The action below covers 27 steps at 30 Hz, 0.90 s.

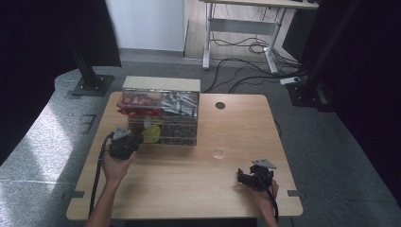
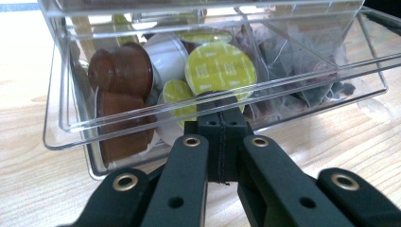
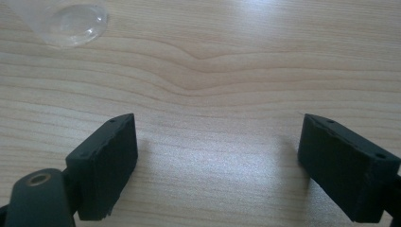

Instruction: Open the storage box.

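Observation:
A clear plastic organizer box [image 1: 161,118] stands at the table's back left and holds capsules, tea bags and sachets. My left gripper [image 1: 139,141] is at its lower front left. In the left gripper view the jaws [image 2: 222,118] are pressed together on the edge of the box's clear hinged lid [image 2: 307,75], which is tilted. Behind the lid lie green-foil capsules [image 2: 220,68] and brown capsules [image 2: 123,71]. My right gripper [image 1: 243,178] rests open near the front right of the table, with bare wood between its jaws [image 3: 217,127].
An empty clear glass [image 1: 220,145] stands mid-table, right of the box; its base [image 3: 66,21] is in the right gripper view's top left corner. A round cable hole [image 1: 220,105] is at the table's back. Bare wood [image 1: 179,184] stretches between the two hands.

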Motion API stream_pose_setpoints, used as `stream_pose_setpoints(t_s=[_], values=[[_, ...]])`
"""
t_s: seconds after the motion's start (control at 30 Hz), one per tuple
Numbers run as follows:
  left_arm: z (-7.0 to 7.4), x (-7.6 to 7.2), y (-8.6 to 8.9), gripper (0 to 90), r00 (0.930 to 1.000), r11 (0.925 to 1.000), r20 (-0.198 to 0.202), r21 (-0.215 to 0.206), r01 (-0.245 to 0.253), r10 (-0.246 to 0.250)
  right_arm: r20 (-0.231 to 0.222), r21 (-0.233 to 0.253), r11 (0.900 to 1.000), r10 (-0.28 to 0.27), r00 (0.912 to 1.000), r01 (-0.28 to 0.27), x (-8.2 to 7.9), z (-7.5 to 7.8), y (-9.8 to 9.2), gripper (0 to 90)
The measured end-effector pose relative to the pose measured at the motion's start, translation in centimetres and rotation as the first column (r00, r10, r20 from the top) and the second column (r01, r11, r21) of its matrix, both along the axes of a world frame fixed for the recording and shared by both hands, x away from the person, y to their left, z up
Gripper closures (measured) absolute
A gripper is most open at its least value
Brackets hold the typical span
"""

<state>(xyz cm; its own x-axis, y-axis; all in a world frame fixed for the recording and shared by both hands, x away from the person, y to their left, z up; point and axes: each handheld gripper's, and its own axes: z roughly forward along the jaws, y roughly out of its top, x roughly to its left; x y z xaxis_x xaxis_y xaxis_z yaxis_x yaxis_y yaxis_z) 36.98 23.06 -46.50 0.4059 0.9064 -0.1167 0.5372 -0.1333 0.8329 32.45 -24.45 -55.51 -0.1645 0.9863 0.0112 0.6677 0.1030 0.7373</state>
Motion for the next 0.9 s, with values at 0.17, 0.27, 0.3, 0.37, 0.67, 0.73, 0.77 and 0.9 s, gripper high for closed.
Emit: stream_pose_setpoints(t_s=[0.17, 0.27, 0.3, 0.37, 0.67, 0.73, 0.77, 0.9], values=[[0.7, 0.1, 0.0, 90.0, 1.0000, 1.0000, 0.009, 0.005, -0.003, 0.003, 0.000, 0.000, 1.000, -0.001, 1.0000, 0.001, 0.0, 0.0, 0.0, 13.0], [1.3, 0.2, 0.0, 90.0, 0.9998, 0.9999, 0.020, 0.012, -0.008, 0.008, 0.001, 0.000, 1.000, -0.002, 1.0000, 0.002, 0.0, 0.0, 0.0, 13.0], [1.5, 0.3, 0.1, 90.0, 0.9996, 0.9998, 0.024, 0.014, -0.012, 0.012, 0.001, 0.001, 1.000, -0.003, 1.0000, 0.003, 0.0, 0.0, 0.0, 13.0], [1.7, 0.4, 0.2, 90.0, 0.9995, 0.9998, 0.027, 0.011, -0.016, 0.016, 0.001, 0.000, 1.000, -0.002, 1.0000, 0.002, 0.0, 0.0, 0.0, 13.0], [2.5, 0.7, 0.9, 90.0, 0.9991, 0.9997, 0.034, -0.009, -0.024, 0.024, 0.001, 0.000, 1.000, -0.003, 1.0000, 0.003, 0.0, 0.0, 0.0, 13.0], [2.7, 0.7, 0.9, 90.0, 0.9990, 0.9996, 0.036, -0.011, -0.026, 0.026, 0.001, 0.001, 1.000, -0.003, 1.0000, 0.003, 0.0, 0.0, 0.0, 13.0], [2.7, 0.7, 0.9, 90.0, 0.9990, 0.9996, 0.036, -0.011, -0.026, 0.026, 0.001, 0.001, 1.000, -0.003, 1.0000, 0.003, 0.0, 0.0, 0.0, 13.0], [3.3, 0.8, 1.0, 90.0, 0.9986, 0.9994, 0.046, -0.021, -0.027, 0.028, 0.000, 0.001, 1.000, -0.005, 1.0000, 0.005, -0.1, 0.0, 0.0, 13.0]])
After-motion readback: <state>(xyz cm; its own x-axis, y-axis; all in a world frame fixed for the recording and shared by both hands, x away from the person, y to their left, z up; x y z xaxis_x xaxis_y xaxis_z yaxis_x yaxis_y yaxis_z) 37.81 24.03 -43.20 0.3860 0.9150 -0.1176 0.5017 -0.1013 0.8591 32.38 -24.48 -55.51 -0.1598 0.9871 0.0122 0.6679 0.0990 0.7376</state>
